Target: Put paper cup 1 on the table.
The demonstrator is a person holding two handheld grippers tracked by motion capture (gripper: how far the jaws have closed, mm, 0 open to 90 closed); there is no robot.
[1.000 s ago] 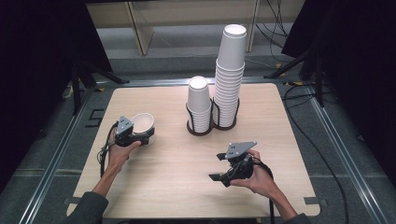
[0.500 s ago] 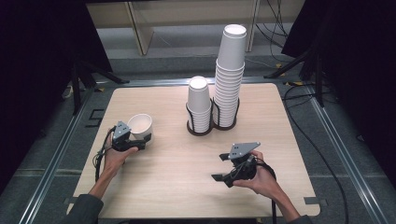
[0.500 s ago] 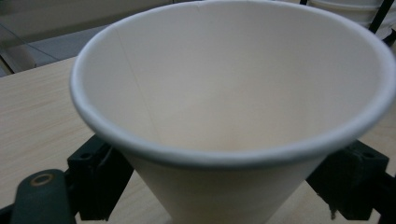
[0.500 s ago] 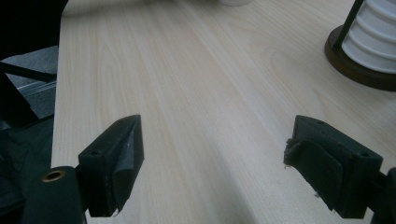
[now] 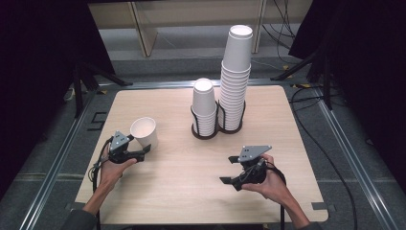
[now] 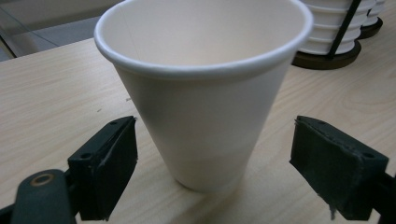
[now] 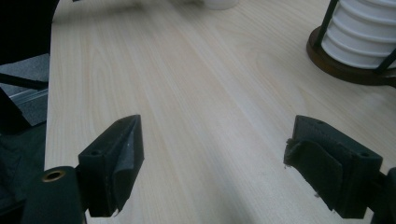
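A single white paper cup (image 5: 144,132) stands upright and open-mouthed on the left part of the pale wooden table (image 5: 182,191). It is well apart from the black wire cup holder (image 5: 216,132), which sits at the far middle of the table. The black hand-held left gripper (image 5: 143,152), topped by a grey three-cornered plate, lies low just near of the cup in the person's left hand (image 5: 112,167), with its tips at the cup's foot. In the left gripper view the cup (image 6: 205,93) rests on the wood between the two black jaws of the left gripper (image 6: 215,158). Those jaws have just been closing somewhat, yet they stand wide, with a clear strip of table on each side of the cup wall and neither pad pressing it. The holder carries a short stack of white paper cups (image 5: 204,108) on its left and a much taller stack of white paper cups (image 5: 235,81) just beside it on the right, and both stacks stand upright. The black right gripper (image 5: 229,170) is held in the person's right hand (image 5: 268,184) over the near right part of the table, pointing left and away from the stacks. In the right gripper view the right gripper (image 7: 212,158) has wide-spread jaws with only bare wood between them, and the holder's dark base (image 7: 345,70) shows at the far right.
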